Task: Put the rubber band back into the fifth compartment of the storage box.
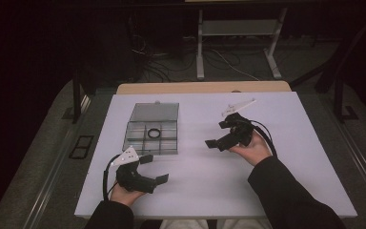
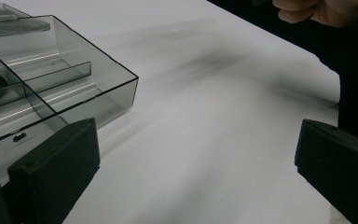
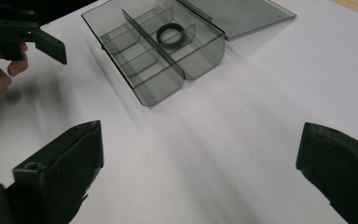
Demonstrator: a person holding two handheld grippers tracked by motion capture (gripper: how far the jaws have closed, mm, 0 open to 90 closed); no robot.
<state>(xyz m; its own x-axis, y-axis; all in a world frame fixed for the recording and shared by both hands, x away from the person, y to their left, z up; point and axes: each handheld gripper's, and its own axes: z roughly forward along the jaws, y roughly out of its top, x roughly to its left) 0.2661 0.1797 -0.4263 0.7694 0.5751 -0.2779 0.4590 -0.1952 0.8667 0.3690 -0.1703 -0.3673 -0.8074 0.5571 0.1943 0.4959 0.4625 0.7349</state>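
A clear smoky compartment box lies on the white table with its lid folded open toward the back. A black ring rests in one middle compartment. My left gripper sits just in front of the box's near edge, open, with nothing between its fingers. In the left gripper view the box's corner stands beside my left gripper. My right gripper hovers to the right of the box, open and holding nothing. In the right gripper view my right gripper faces the box and the ring.
The white tabletop reaches well to the right and front of both hands. A wooden strip runs along its far edge. Beyond it stand a desk frame's legs and loose cables on the dark floor.
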